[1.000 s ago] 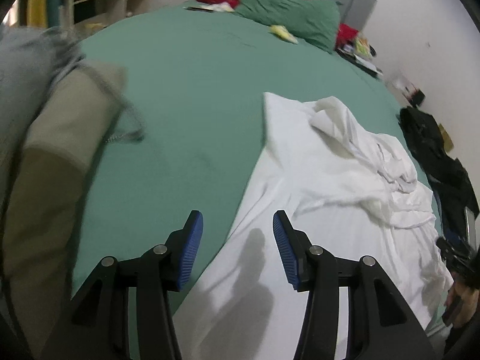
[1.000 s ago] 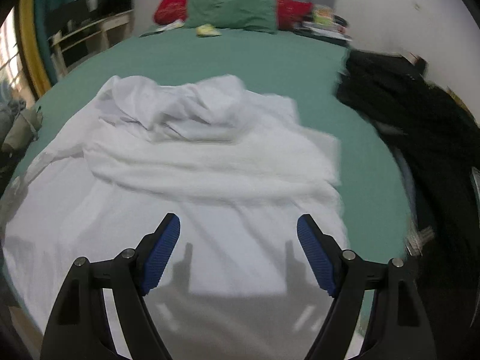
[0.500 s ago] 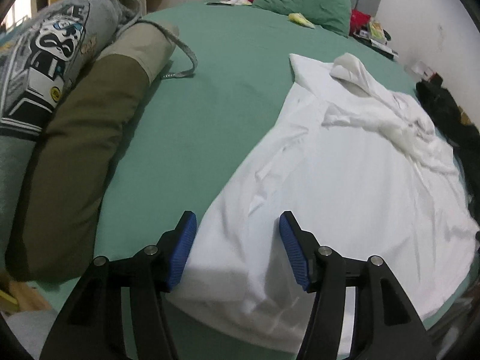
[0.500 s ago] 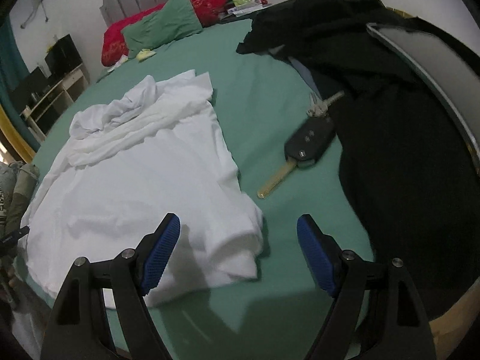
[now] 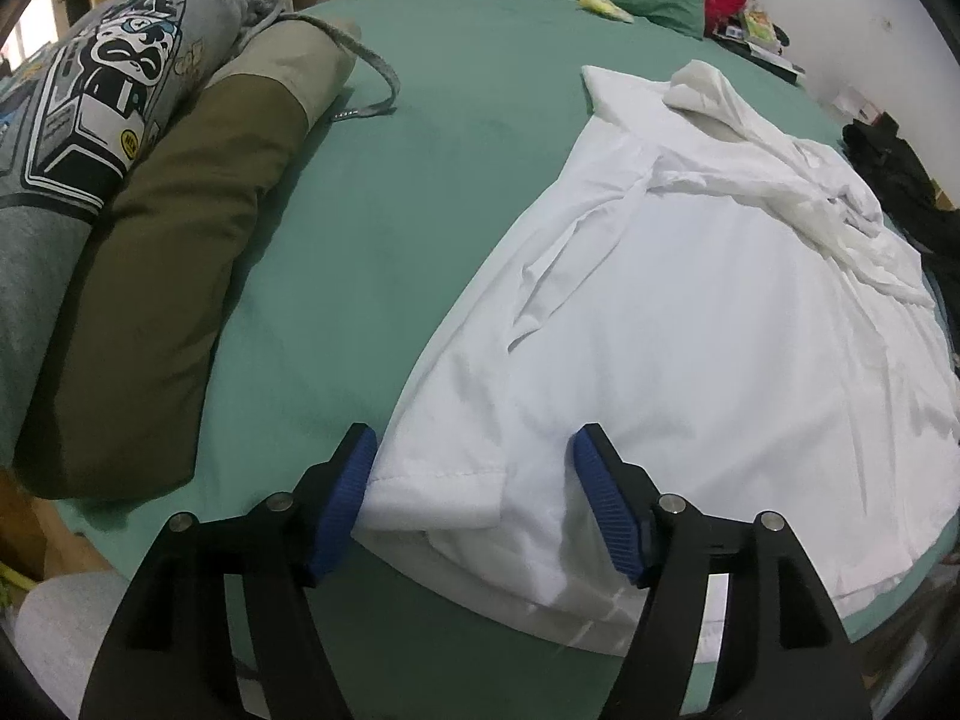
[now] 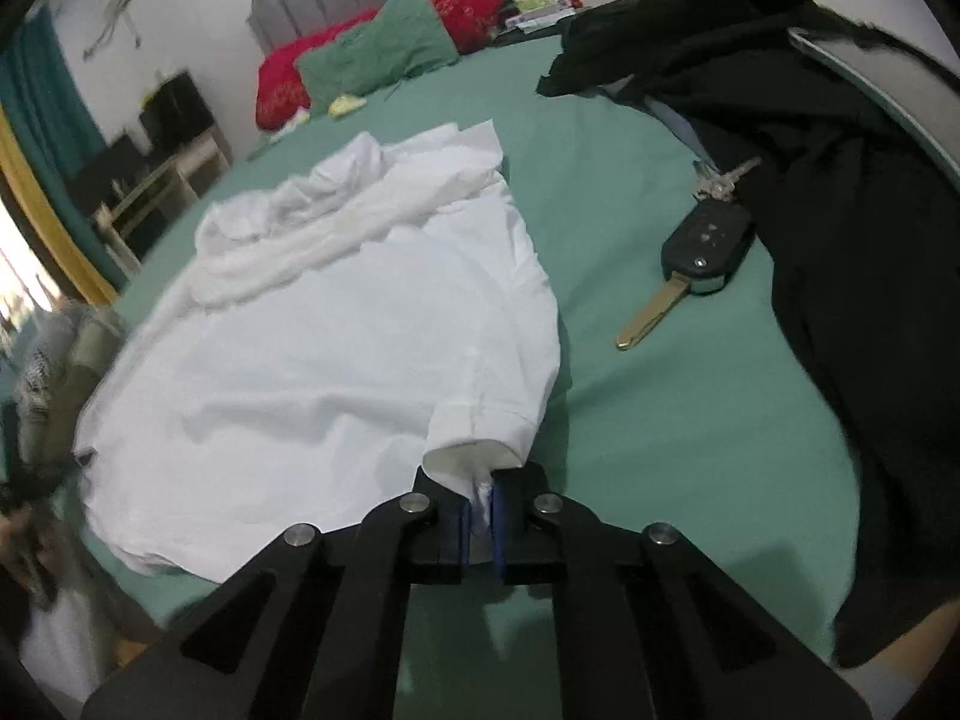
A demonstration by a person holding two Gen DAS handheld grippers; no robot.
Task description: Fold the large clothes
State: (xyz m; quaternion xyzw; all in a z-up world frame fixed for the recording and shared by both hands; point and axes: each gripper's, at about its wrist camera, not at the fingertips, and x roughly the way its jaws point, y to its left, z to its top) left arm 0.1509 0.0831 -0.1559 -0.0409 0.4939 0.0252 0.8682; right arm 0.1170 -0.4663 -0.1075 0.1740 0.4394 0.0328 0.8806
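Observation:
A large white shirt [image 5: 690,324] lies spread on the green bed [image 5: 468,120], its collar end crumpled at the far side. My left gripper [image 5: 474,498] hovers at the shirt's near left sleeve. Its jaws are opening, the hemmed sleeve cuff lies between them, and the pads do not press it. In the right wrist view the same white shirt [image 6: 324,336] shows, and my right gripper [image 6: 478,510] is shut on the near right sleeve cuff, with white cloth bunched between its blue pads.
A grey printed hoodie [image 5: 90,96] and an olive garment [image 5: 174,252] are piled at the bed's left edge. Black clothing [image 6: 840,192] covers the right side, with a car key and key ring [image 6: 696,258] beside it. Pillows [image 6: 384,54] lie at the headboard.
The right gripper went from wide open beside the sleeve to shut on its cuff. The left gripper came closer to the left sleeve and its jaws spread wider around the cuff.

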